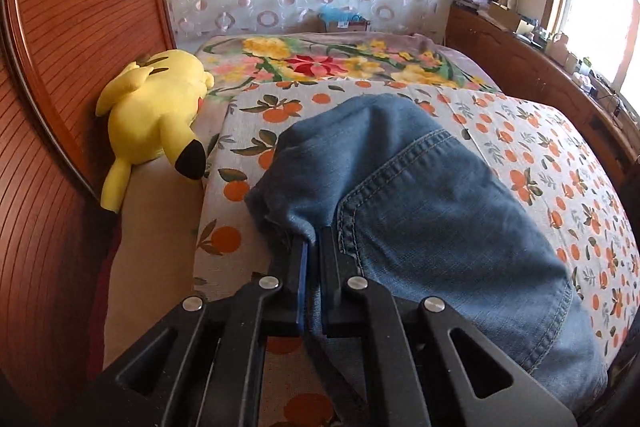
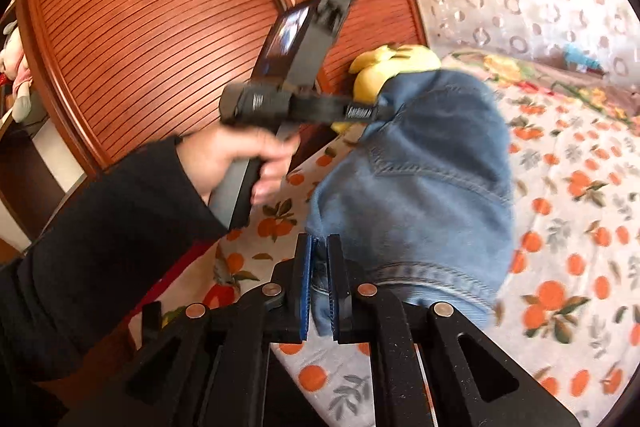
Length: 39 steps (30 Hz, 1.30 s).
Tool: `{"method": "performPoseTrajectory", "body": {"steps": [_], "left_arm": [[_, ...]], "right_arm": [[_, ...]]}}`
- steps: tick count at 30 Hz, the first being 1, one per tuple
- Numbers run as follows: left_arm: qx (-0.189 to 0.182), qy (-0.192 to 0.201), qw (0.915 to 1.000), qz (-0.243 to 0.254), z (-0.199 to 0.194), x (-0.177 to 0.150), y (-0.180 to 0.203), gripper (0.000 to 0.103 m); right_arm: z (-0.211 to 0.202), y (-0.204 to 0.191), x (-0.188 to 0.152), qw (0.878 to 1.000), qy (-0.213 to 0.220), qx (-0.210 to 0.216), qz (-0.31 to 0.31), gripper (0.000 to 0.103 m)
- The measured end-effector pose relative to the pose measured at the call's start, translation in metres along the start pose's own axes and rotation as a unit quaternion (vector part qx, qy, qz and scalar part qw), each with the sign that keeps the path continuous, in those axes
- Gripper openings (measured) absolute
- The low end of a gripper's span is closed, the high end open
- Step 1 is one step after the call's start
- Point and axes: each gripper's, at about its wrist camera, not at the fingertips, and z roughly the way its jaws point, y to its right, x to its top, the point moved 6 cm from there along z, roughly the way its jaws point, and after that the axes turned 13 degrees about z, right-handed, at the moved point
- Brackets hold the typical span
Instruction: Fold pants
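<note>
Blue denim pants (image 1: 420, 203) lie bunched on the orange-print bedsheet (image 1: 560, 163). My left gripper (image 1: 314, 239) is shut on a fold of the denim at its near left edge and holds it lifted. In the right wrist view the pants (image 2: 420, 183) hang raised between both grippers. My right gripper (image 2: 320, 247) is shut on the denim near the waistband. The left gripper (image 2: 362, 113) shows there too, held in a hand, pinching the far top edge of the pants.
A yellow plush toy (image 1: 156, 119) lies at the bed's left side against the wooden wardrobe (image 1: 72, 39). A floral blanket (image 1: 340, 61) lies at the bed's far end. A wooden headboard shelf (image 1: 540, 67) with clutter runs along the right.
</note>
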Motion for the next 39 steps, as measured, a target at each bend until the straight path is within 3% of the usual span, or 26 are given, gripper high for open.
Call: {"method": "performPoseTrajectory", "body": {"steps": [6, 11, 14, 18, 22, 28, 31, 39], "left_arm": [[-0.002, 0.005, 1.0, 0.002, -0.002, -0.001, -0.002, 0.006], [-0.001, 0.005, 1.0, -0.001, -0.006, -0.002, -0.003, 0.007], [0.002, 0.014, 0.9998, -0.014, -0.016, -0.004, -0.008, 0.011], [0.02, 0.054, 0.9979, -0.031, -0.049, -0.003, -0.01, 0.011], [-0.001, 0.092, 0.9954, -0.028, -0.079, 0.003, 0.008, 0.011], [-0.042, 0.068, 0.9967, 0.008, -0.074, -0.009, 0.052, 0.011], [-0.058, 0.051, 0.997, 0.008, -0.07, -0.026, 0.066, 0.011], [-0.037, 0.033, 0.9988, 0.003, -0.06, -0.059, 0.076, 0.011]], "right_arm": [[-0.032, 0.008, 0.013, 0.998, 0.045, -0.051, -0.006, 0.01], [-0.015, 0.03, 0.02, 0.993, 0.042, -0.111, -0.008, 0.018], [0.011, 0.041, 0.012, 0.993, 0.002, -0.121, 0.012, 0.018], [0.019, 0.041, 0.008, 0.992, 0.001, -0.124, 0.013, 0.02], [0.018, 0.038, 0.01, 0.993, 0.0, -0.119, 0.016, 0.021], [0.009, 0.047, 0.006, 0.994, 0.004, -0.105, 0.028, 0.022], [0.0, 0.056, 0.004, 0.991, 0.021, -0.124, 0.035, 0.022], [-0.008, 0.066, 0.0, 0.989, 0.028, -0.138, 0.045, 0.022]]}}
